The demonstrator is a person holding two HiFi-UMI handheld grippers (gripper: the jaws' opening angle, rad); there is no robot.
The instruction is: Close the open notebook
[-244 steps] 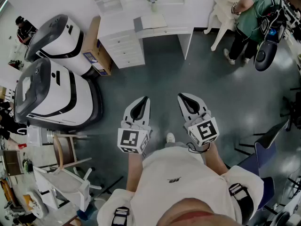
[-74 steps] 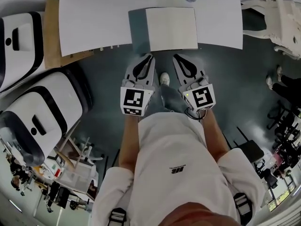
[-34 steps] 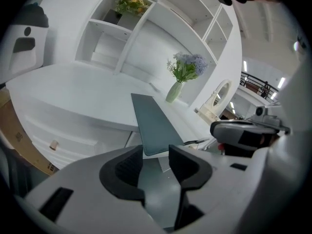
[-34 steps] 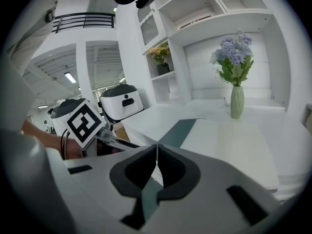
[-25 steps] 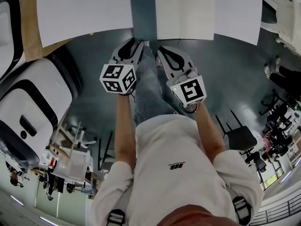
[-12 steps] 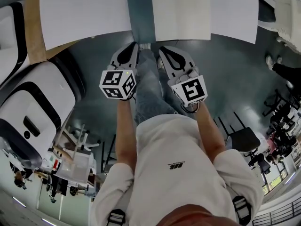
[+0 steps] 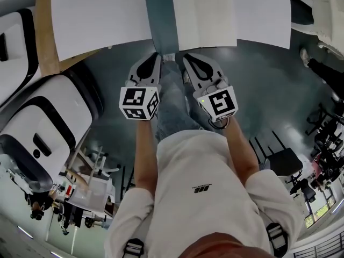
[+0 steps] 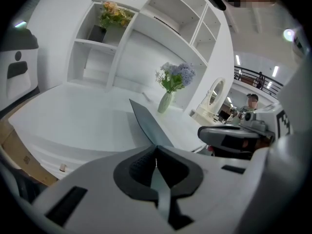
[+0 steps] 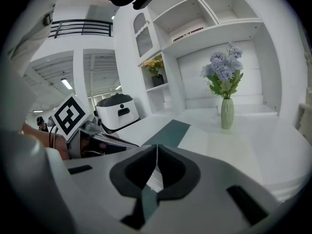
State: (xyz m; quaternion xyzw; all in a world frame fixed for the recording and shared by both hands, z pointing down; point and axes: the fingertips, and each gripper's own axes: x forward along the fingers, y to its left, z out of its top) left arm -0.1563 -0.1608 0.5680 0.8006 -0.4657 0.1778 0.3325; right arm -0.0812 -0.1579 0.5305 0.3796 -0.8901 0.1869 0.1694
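Observation:
The open notebook lies on the white desk (image 7: pixel 97 20) straight ahead: a dark teal cover (image 7: pixel 160 15) spread to the left, a blank white page (image 7: pixel 204 18) to the right. Both grippers hang side by side just short of the desk's front edge, under the notebook. My left gripper (image 7: pixel 155 56) is shut and holds nothing; its view shows the teal cover (image 8: pixel 145 122) beyond the jaw tips. My right gripper (image 7: pixel 189 57) is shut and holds nothing too; the cover (image 9: pixel 168 132) and the page (image 9: pixel 222 147) lie ahead of it.
A pale vase of blue flowers (image 9: pixel 226 112) stands on the desk behind the notebook, under white shelves (image 8: pixel 161 13). Two large white and black machines (image 7: pixel 48 122) and a cardboard box (image 7: pixel 45 34) sit to the left. A white chair (image 7: pixel 322 9) is on the right.
I have walked from mid-room up to the desk, so the notebook now lies just past the gripper tips. Over the last second both grippers stay shut and barely shift.

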